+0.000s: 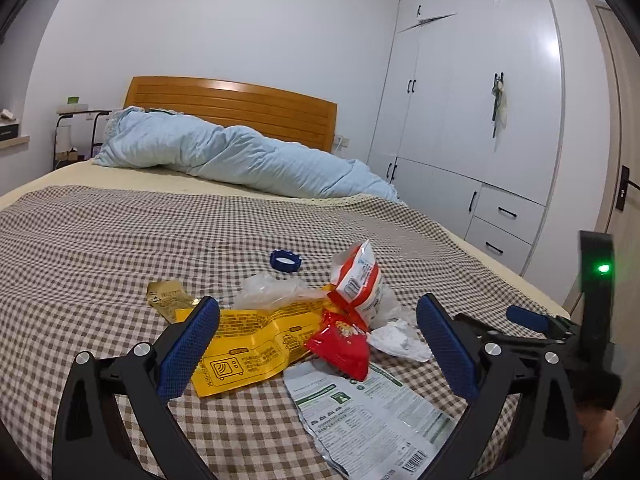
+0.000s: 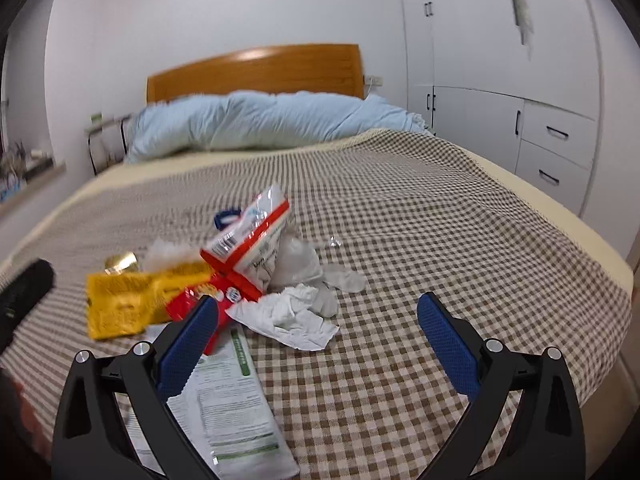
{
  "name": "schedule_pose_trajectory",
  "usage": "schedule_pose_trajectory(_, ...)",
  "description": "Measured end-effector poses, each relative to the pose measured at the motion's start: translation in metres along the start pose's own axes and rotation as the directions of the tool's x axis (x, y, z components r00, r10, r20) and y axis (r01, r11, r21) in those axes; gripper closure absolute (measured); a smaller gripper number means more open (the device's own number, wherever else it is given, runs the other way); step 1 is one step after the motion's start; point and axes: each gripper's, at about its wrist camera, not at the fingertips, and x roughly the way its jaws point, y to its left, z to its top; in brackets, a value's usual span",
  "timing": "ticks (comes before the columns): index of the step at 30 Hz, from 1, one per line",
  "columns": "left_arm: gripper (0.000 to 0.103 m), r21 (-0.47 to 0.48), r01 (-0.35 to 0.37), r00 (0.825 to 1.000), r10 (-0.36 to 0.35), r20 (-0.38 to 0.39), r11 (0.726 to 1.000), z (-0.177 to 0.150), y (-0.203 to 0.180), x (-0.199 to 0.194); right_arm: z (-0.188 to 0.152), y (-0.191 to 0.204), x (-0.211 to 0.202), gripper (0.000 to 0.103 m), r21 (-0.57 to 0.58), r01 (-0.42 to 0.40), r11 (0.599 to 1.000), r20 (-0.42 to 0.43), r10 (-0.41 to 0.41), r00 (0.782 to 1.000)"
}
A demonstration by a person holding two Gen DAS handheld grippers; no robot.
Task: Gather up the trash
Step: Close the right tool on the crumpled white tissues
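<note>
A heap of trash lies on the checked bed cover. In the left wrist view I see a yellow wrapper (image 1: 244, 344), a red packet (image 1: 342, 344), a red-and-white snack bag (image 1: 358, 280), a crumpled white tissue (image 1: 398, 338), a grey printed pouch (image 1: 360, 412), a gold wrapper (image 1: 166, 296), clear plastic (image 1: 272, 290) and a blue ring (image 1: 285, 260). My left gripper (image 1: 318, 342) hovers open just above the heap. My right gripper (image 2: 318, 340) is open too, with the tissue (image 2: 288, 316) between its fingers, apart from both. The right gripper body (image 1: 560, 328) shows at the right.
A rolled light-blue duvet (image 1: 240, 152) lies by the wooden headboard (image 1: 236, 108). White wardrobes with drawers (image 1: 472, 120) stand right of the bed. A small rack (image 1: 76, 132) sits at the far left. The bed's right edge (image 2: 580, 232) drops off near the drawers.
</note>
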Motion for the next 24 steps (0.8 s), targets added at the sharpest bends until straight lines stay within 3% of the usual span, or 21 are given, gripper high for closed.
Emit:
schedule_pose_trajectory(6, 0.007, -0.02, -0.025, 0.999, 0.024, -0.022, 0.999, -0.001, 0.009, 0.008, -0.005, -0.001, 0.048, 0.007, 0.05, -0.023, 0.998, -0.122, 0.029, 0.992)
schedule_pose_trajectory(12, 0.007, -0.056, -0.028, 0.997, 0.024, -0.072, 0.998, -0.006, 0.017, 0.021, -0.012, 0.02, 0.08, 0.009, -0.041, -0.017, 0.999, -0.193, 0.009, 0.981)
schedule_pose_trajectory(13, 0.007, -0.054, -0.027, 0.997, 0.023, -0.08, 0.998, -0.007, 0.017, 0.023, -0.014, 0.023, 0.086, 0.021, -0.055, -0.022, 0.998, -0.215, 0.01, 0.977)
schedule_pose_trajectory(14, 0.007, -0.051, -0.026, 0.996, 0.021, -0.084, 0.998, -0.008, 0.016, 0.024, -0.017, 0.024, 0.091, 0.043, -0.062, -0.029, 0.998, -0.243, 0.013, 0.97)
schedule_pose_trajectory(16, 0.007, -0.041, -0.025, 0.996, 0.021, -0.092, 0.999, -0.009, 0.014, 0.026, -0.022, 0.024, 0.1, 0.059, -0.053, -0.049, 0.997, -0.298, 0.031, 0.954)
schedule_pose_trajectory(17, 0.007, -0.036, -0.026, 0.995, 0.022, -0.092, 0.999, -0.01, 0.014, 0.026, -0.022, 0.021, 0.095, 0.078, -0.036, -0.056, 0.998, -0.281, 0.043, 0.959)
schedule_pose_trajectory(18, 0.007, -0.03, -0.025, 0.995, 0.022, -0.094, 0.999, -0.01, 0.013, 0.026, -0.021, 0.018, 0.092, 0.089, -0.018, -0.061, 0.998, -0.273, 0.054, 0.961)
schedule_pose_trajectory(24, 0.007, -0.001, -0.026, 0.995, 0.026, -0.1, 1.0, -0.012, 0.006, 0.027, -0.017, 0.003, 0.067, 0.091, 0.036, -0.085, 0.996, -0.201, 0.091, 0.975)
